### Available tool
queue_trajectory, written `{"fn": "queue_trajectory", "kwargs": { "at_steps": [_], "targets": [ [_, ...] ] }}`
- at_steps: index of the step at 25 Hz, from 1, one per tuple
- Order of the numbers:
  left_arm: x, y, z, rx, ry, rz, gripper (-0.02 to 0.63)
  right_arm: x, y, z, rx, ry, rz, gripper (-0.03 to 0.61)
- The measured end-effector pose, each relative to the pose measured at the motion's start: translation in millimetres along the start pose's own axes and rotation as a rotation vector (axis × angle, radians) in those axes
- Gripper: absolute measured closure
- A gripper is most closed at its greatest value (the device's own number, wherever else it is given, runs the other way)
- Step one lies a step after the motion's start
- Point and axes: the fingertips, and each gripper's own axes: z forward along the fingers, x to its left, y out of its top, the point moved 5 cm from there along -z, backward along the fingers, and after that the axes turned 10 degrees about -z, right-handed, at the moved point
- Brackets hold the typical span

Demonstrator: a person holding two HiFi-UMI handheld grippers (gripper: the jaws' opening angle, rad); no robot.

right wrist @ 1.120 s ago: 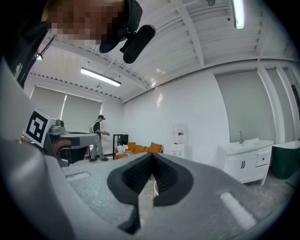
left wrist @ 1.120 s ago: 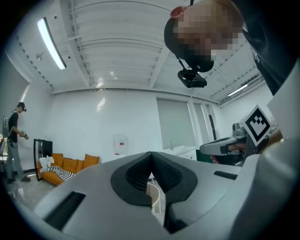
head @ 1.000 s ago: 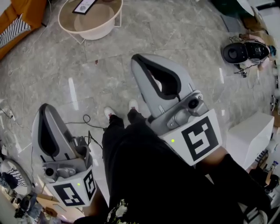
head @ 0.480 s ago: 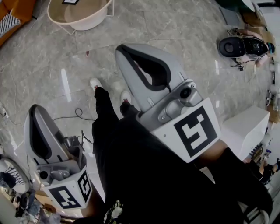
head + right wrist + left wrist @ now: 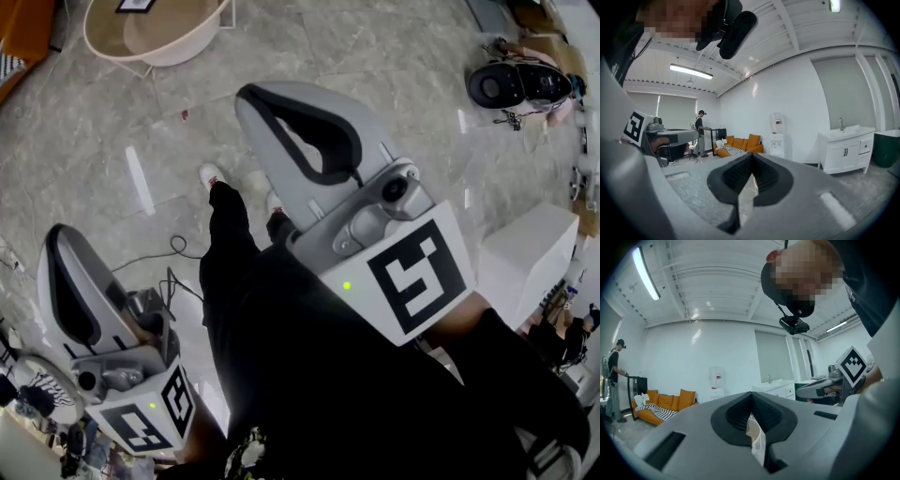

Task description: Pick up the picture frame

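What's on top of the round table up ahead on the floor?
A dark picture frame lies flat near the far edge of the round table. The view's top border cuts the frame off, so its far part and its image cannot be seen.

- We see the left hand-held gripper, jaws closed together.
- An orange sofa sits lower left, a person standing near it.
- Our right hand-held gripper shows at right.

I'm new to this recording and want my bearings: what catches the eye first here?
The big grey right gripper fills the head view's centre, jaws shut, with the left gripper lower left, also shut. Between them stand the person's black trousers; the picture frame lies on the round table, top left.
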Motion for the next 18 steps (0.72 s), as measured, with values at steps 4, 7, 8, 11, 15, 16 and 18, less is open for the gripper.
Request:
{"fn": "queue_trajectory", "kwargs": {
  "at_steps": [4, 7, 8, 11, 15, 16, 18],
  "targets": [
    [13, -5, 22, 0.011, -0.008, -0.008, 0.600, -5, -2, 24, 0.008, 0.002, 0.001, 0.581],
    [25, -8, 37, 0.016, -0.026, -0.015, 0.600, -2, 2, 44, 0.002, 0.022, -0.026, 0.581],
    [31, -8, 40, 0.017, -0.030, -0.017, 0.600, 1, 4, 51, 0.000, 0.033, -0.034, 0.581],
    [47, -7, 51, 0.015, -0.031, -0.035, 0.600, 4, 8, 66, 0.008, 0.047, -0.040, 0.581],
    [62, 1, 61, 0.009, -0.056, -0.019, 0.600, 3, 16, 83, 0.009, 0.014, -0.025, 0.581],
    [66, 1, 62, 0.010, -0.066, -0.016, 0.600, 3, 19, 86, 0.005, 0.000, -0.024, 0.581],
    [78, -1, 65, 0.016, -0.083, -0.016, 0.600, 6, 24, 95, -0.009, -0.024, -0.033, 0.581]
  ]
}}
